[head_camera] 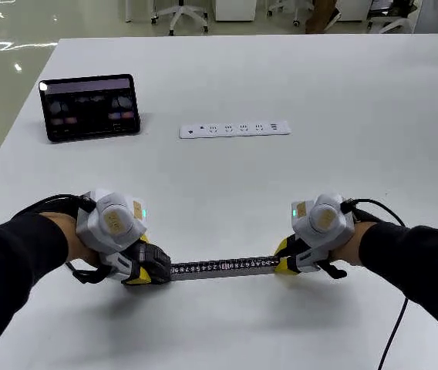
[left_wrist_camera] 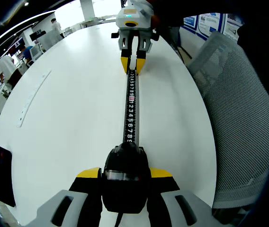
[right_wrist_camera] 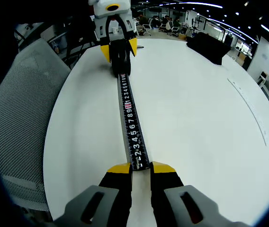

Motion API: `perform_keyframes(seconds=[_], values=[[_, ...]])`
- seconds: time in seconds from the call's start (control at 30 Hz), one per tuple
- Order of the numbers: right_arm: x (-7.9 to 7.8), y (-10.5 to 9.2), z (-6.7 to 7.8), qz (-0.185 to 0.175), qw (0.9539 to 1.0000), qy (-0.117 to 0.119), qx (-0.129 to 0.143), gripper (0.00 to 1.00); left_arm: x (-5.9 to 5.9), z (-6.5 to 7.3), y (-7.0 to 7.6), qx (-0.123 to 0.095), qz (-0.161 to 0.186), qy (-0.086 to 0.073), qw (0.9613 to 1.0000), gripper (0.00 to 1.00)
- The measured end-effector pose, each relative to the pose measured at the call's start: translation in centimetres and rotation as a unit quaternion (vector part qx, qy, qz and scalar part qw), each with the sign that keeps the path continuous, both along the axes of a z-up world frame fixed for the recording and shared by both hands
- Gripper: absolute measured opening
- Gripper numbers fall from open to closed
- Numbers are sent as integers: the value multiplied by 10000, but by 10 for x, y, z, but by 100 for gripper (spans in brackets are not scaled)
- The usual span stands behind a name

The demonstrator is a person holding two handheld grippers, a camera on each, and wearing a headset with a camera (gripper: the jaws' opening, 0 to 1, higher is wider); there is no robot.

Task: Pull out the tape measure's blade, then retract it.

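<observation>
Head view. The tape measure (head_camera: 203, 268) lies on the white table (head_camera: 296, 85) at the 6 o'clock edge, close to the person, with its blade (head_camera: 223, 267) drawn out flat across the surface. The left gripper (head_camera: 151, 268) stands at the 9 o'clock end of the blade and the right gripper (head_camera: 284, 264) at the 3 o'clock end. A dark-sleeved arm reaches to each gripper. A dark tablet (head_camera: 90, 106) stands propped at 10 o'clock. A white power strip (head_camera: 234, 129) lies at 12 o'clock from the blade, well apart from it. A black cable (head_camera: 392, 339) runs off from the right gripper toward 5 o'clock.

Left gripper view. The yellow-tipped jaws press against the two sides of the black case (left_wrist_camera: 125, 172), which fills the gap between them. The numbered blade runs from the case toward 12 o'clock, where the other gripper holds its far end. A grey mesh chair (left_wrist_camera: 243, 118) stands beyond the table edge at 3 o'clock.

Right gripper view. The jaws are drawn close and pinch the tip of the blade between their yellow ends. The blade leads toward 12 o'clock to the case, held there in the other gripper.
</observation>
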State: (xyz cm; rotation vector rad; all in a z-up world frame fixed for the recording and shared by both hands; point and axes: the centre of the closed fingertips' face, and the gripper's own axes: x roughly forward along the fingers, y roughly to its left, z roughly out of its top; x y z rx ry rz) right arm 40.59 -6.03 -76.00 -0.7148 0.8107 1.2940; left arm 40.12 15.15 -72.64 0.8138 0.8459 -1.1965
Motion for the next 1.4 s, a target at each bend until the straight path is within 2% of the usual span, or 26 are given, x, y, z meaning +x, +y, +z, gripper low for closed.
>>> perform_keyframes(seconds=[0.63,1.4], values=[[1,-20,0,-118,9999,11,-42,9,0,0,0,7,0,5,10000,32],[3,-31,1,-155,9999,-5,-75,9,0,-1,1,0,14,1,10000,32]])
